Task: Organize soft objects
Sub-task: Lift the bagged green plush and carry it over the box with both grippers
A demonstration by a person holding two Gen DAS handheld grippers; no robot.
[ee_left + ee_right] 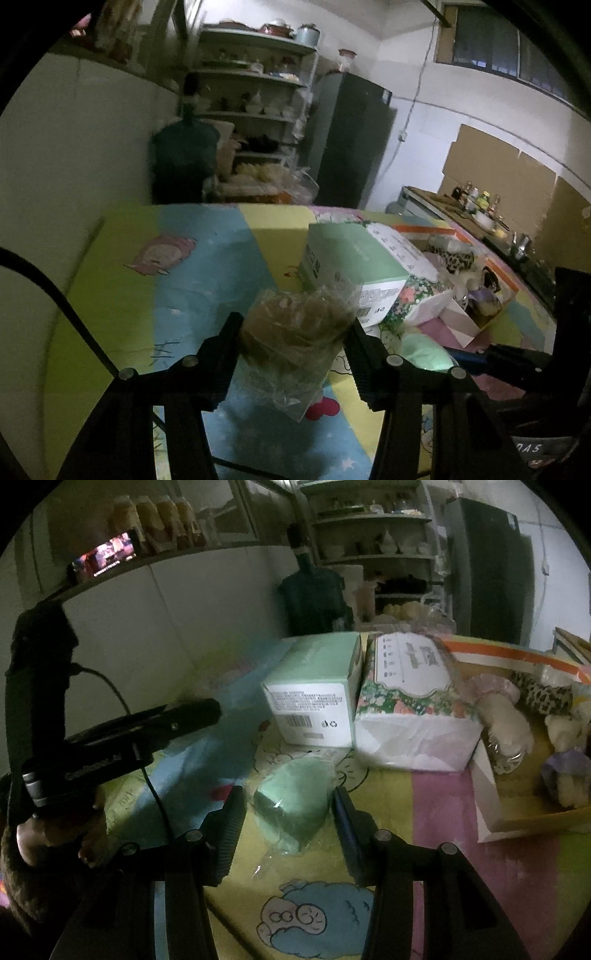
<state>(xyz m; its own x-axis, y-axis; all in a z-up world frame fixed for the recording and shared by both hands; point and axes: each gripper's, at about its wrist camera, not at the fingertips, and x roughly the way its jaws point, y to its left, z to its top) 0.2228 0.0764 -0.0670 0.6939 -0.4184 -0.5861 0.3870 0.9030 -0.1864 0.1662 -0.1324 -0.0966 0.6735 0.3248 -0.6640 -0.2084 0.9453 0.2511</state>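
Note:
My left gripper [293, 328] is shut on a brown soft object in a crinkly clear bag [295, 332], held above the colourful play mat [207, 258]. My right gripper [290, 805] is open, its fingers on either side of a mint-green sponge in clear wrap [295, 805] that lies on the mat; touching is unclear. The sponge also shows in the left wrist view [424, 350]. A shallow cardboard tray [487, 797] at the right holds several soft toys, among them a white plush [506, 720] and a leopard-print piece [543, 694].
A mint-green box [314, 698] and a floral tissue pack [410, 701] stand side by side behind the sponge. The left hand-held gripper [110, 734] crosses the right wrist view's left side. A water jug [184, 155], shelves and a dark fridge [351, 140] stand beyond the mat.

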